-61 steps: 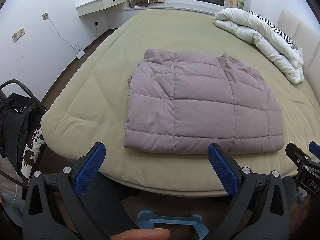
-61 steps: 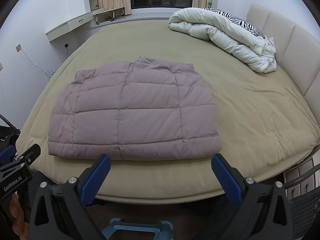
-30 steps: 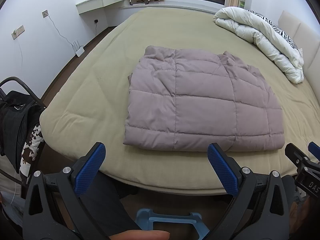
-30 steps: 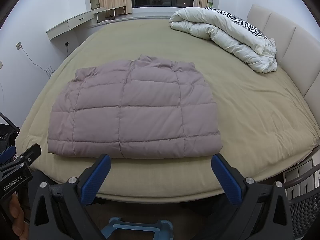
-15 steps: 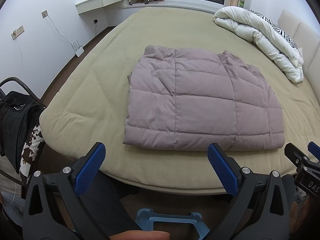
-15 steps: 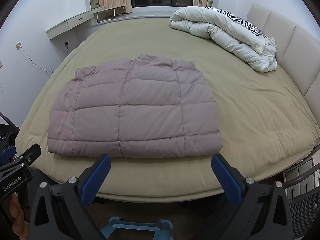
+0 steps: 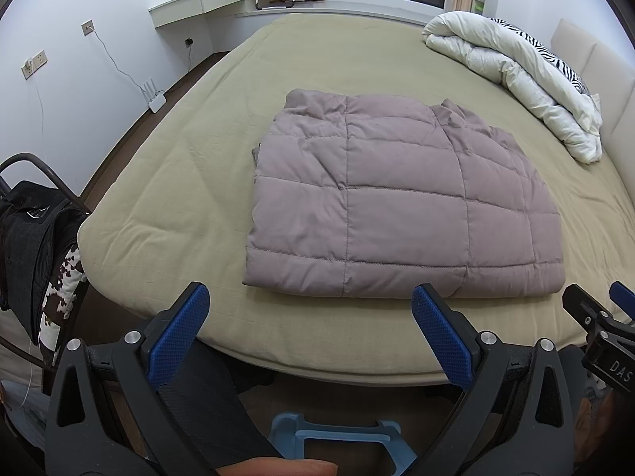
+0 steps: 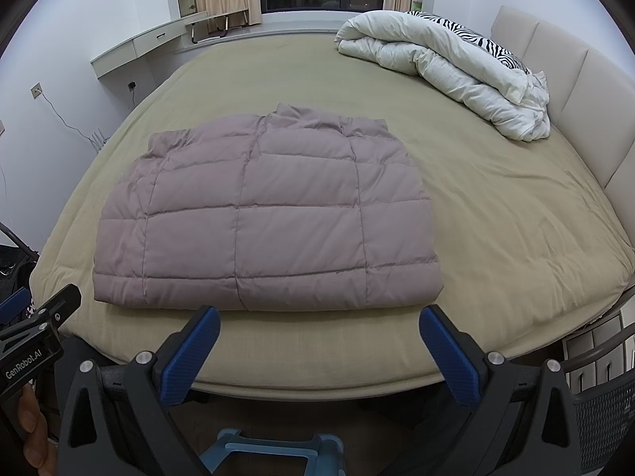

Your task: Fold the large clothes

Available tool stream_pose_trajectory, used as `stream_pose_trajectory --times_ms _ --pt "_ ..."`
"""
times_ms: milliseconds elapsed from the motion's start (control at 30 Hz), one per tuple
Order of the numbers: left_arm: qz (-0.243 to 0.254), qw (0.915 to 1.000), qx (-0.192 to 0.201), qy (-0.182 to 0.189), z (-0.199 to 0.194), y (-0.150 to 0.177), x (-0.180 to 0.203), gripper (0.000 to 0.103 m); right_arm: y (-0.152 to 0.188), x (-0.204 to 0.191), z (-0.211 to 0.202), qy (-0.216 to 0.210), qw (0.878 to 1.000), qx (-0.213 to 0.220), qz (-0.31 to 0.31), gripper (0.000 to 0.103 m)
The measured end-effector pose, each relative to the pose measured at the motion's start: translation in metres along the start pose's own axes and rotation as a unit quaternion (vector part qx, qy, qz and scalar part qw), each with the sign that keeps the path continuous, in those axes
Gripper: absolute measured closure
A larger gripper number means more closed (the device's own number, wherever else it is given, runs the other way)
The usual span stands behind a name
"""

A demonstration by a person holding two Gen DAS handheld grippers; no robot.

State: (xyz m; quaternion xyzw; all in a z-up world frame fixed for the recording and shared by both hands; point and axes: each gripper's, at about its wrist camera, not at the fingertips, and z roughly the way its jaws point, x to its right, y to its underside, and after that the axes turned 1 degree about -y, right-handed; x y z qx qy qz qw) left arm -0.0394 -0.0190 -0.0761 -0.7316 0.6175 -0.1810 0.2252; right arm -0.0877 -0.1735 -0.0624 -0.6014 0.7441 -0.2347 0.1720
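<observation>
Quilted jacket (image 7: pixel 401 206) lies folded compact near the bed (image 8: pixel 516 214) edge (seemingly finished); left gripper (image 7: pixel 309 333) and right gripper (image 8: pixel 317 351) gape wide, empty.

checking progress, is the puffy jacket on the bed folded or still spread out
Folded. The mauve quilted jacket lies as a compact rectangle on the bed, no sleeves showing, doubled layers along its near edge.

Folded jacket (image 7: pixel 401 206) on bed (image 7: pixel 190 182)
</observation>
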Motion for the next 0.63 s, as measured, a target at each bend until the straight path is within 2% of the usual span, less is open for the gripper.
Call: stream_pose_trajectory --times_ms 633 --pt "0.003 1.0 0.002 0.002 0.0064 0.0025 -0.004 0.0 0.005 0.0015 0.0053 0.0 1.0 -0.005 0.0 0.0"
